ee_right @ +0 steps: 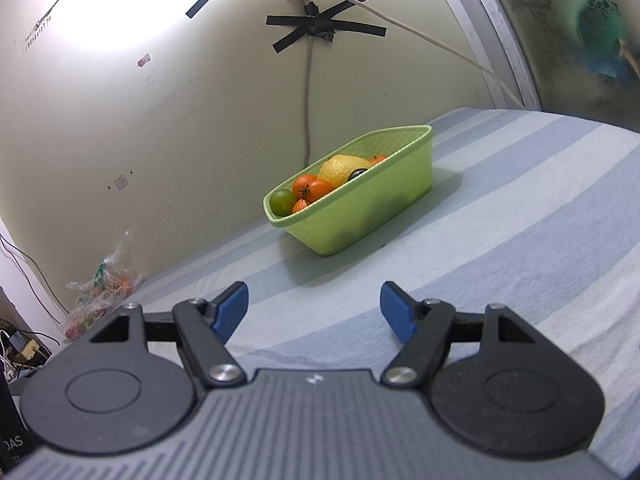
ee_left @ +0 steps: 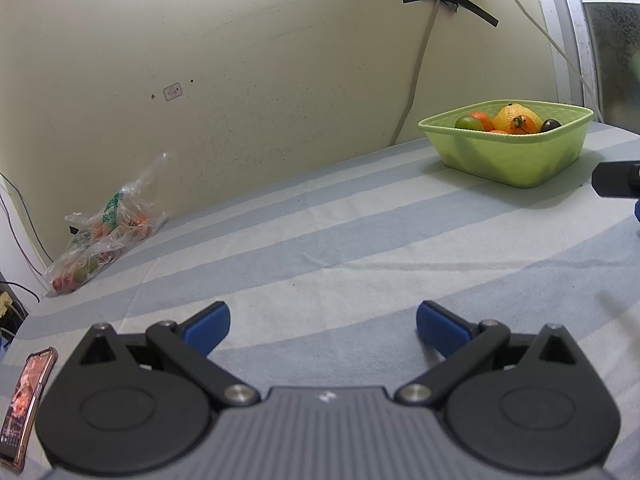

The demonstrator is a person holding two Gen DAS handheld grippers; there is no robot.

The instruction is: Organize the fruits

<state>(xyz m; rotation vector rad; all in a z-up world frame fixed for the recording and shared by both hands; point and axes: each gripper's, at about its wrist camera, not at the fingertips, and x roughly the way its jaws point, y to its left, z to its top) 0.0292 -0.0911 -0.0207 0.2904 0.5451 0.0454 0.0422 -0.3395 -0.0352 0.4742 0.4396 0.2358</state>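
Both tools hung over the striped cloth of the worktop (ee_left: 320,240). The left gripper (ee_left: 322,326) had its jaws wide apart and held nothing; the right gripper (ee_right: 314,306) likewise stood open and empty. The green basket (ee_right: 372,216) sat near the wall, already loaded with oranges (ee_right: 310,188), a yellow citrus (ee_right: 340,168) and a green fruit (ee_right: 282,201). Well to the left of the basket, against the wall, lay a plastic bag (ee_left: 108,232) of more fruit. My guess: between picks, with the bag's fruit next, needing a reach leftward.
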